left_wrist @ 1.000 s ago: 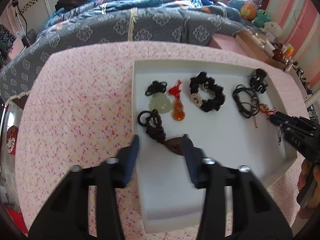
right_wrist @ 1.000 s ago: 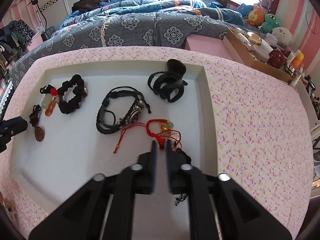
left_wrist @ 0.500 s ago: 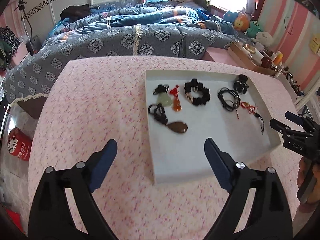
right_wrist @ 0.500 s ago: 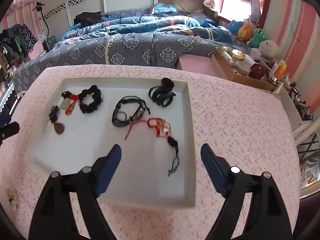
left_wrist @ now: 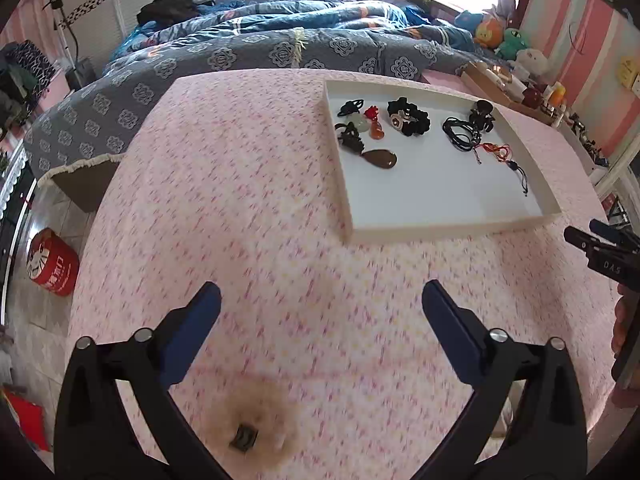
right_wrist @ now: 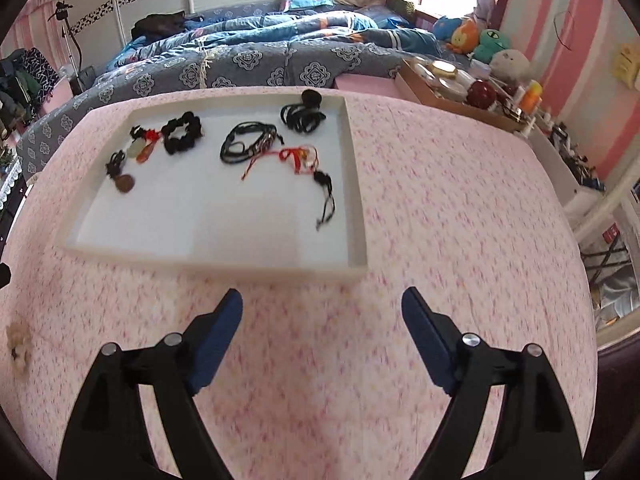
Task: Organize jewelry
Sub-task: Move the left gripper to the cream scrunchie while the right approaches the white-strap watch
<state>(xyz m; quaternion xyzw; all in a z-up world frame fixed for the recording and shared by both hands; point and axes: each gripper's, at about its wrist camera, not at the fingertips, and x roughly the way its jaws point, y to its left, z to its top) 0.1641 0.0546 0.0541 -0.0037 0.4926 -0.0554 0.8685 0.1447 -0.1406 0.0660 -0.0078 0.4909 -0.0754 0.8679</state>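
A white tray (left_wrist: 428,230) (right_wrist: 224,262) lies on the pink floral cloth and holds several pieces of jewelry. In it are a brown pendant on a black cord (left_wrist: 379,159) (right_wrist: 124,183), a pale green pendant (left_wrist: 359,125), an orange gourd pendant (left_wrist: 376,131), a black bead bracelet (left_wrist: 408,117) (right_wrist: 183,134), black cord bracelets (left_wrist: 460,133) (right_wrist: 246,142), a black item (right_wrist: 303,115) and a red string bracelet (left_wrist: 498,152) (right_wrist: 298,159). My left gripper (left_wrist: 320,308) is open and empty, in front of the tray. My right gripper (right_wrist: 322,306) is open and empty, in front of the tray; it also shows at the right edge of the left wrist view (left_wrist: 600,240).
A brownish stain with a small dark object (left_wrist: 245,437) marks the cloth near me. A bed with a blue patterned quilt (right_wrist: 256,60) runs behind the table. A box of cosmetics (right_wrist: 460,88) stands back right. A red tin (left_wrist: 52,268) sits on the floor at left.
Both grippers have opened wide and pulled back from the tray toward me. The brown pendant and the red string bracelet now lie free in the tray.
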